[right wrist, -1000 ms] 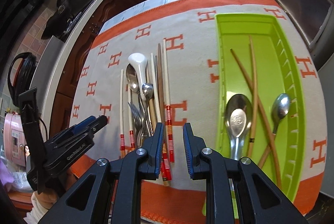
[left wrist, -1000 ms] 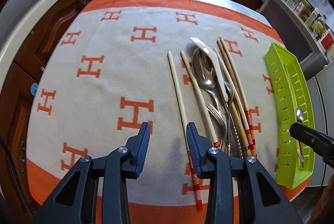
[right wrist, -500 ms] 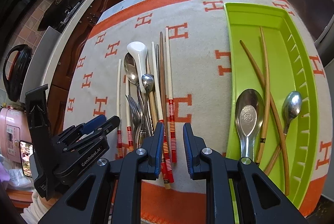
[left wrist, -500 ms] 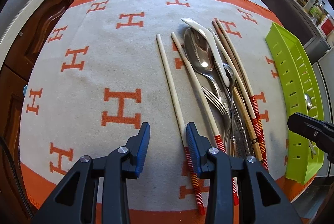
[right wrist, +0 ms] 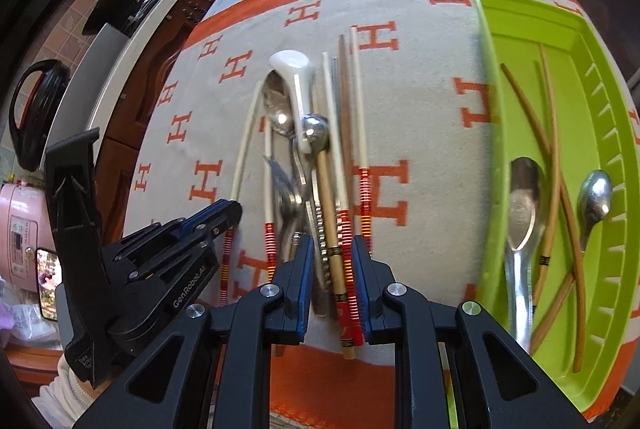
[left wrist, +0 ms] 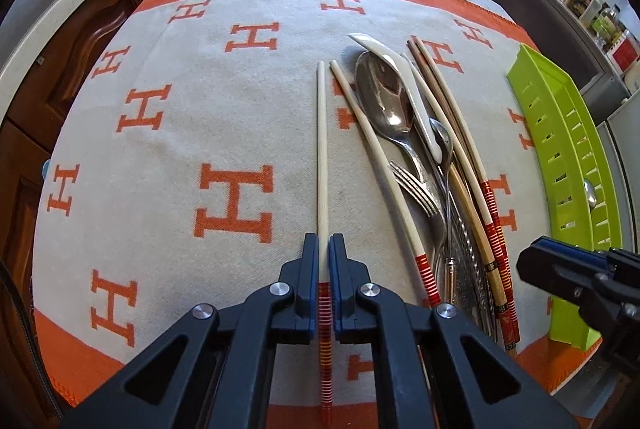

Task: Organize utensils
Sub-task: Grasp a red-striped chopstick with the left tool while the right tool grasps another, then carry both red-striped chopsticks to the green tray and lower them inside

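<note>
A: Nearest first. What does the left gripper (left wrist: 324,261) have?

B: Its blue pads are closed on a cream chopstick with a red-striped end (left wrist: 322,157), gripped just above the stripes. The stick lies on the beige cloth with orange H marks (left wrist: 160,157), pointing away.

A: And the right gripper (right wrist: 331,269)?

B: Jaws narrowed around two sticks in the pile, a tan bamboo chopstick with a black band (right wrist: 330,213) and a red-striped one beside it. Whether the pads actually press them, I cannot tell.

A: Beyond that?

B: The heap: silver fork (left wrist: 416,189), large steel spoon (left wrist: 384,101), white ceramic spoon (right wrist: 294,77) lying over it, plus more chopsticks. To the right, well apart from the heap, the lime-green plastic tray (right wrist: 600,77) holds two brown chopsticks (right wrist: 552,133) and two metal spoons (right wrist: 524,205).
</note>
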### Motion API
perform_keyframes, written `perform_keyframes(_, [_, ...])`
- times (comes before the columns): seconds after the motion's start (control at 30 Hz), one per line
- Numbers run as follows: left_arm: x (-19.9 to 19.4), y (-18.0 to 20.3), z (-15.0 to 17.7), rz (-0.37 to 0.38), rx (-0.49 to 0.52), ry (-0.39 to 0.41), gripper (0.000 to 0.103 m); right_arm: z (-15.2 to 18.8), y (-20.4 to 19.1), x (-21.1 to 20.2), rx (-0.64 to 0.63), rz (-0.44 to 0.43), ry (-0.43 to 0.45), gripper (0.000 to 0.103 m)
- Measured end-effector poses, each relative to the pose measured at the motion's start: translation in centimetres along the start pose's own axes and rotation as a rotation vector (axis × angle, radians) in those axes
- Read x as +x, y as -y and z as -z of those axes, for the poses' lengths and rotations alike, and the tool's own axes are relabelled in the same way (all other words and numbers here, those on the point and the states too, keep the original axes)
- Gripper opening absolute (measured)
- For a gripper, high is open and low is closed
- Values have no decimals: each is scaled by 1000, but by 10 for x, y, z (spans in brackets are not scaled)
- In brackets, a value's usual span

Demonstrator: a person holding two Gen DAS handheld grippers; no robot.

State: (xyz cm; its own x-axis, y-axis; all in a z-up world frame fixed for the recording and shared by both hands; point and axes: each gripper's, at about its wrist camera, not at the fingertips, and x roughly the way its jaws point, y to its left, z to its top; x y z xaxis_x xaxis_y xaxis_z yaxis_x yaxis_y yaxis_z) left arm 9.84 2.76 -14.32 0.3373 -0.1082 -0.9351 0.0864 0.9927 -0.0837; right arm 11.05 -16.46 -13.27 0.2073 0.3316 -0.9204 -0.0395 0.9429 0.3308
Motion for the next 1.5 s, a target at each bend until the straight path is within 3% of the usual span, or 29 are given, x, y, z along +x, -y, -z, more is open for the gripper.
perform_keyframes(0.17, [-5, -18, 4, 17, -47, 2, 3, 3, -32, 4, -104, -58, 39, 19])
perform_keyframes(0.3, [-13, -35, 8, 19, -72, 22, 3, 3, -54, 15, -162, -44, 50, 19])
perform_keyframes(0.77, [-14, -77, 10, 60, -123, 39, 3, -16, -79, 71, -190, 181, -1, 19])
perform_keyframes(0.93, [-11, -83, 8, 79, -134, 37, 3, -19, -91, 82, -220, 239, 16, 7])
perform_keyframes(1.03, [-12, -85, 8, 84, -140, 39, 3, -20, -92, 81, -198, 224, 22, 6])
perform_keyframes(1.17, [-16, -87, 8, 91, -143, 43, 3, -21, -86, 70, -135, 113, 20, 6])
perform_keyframes(1.5, [-40, -60, 5, 128, -108, 53, 3, -11, -69, 5, -66, -13, 117, 6])
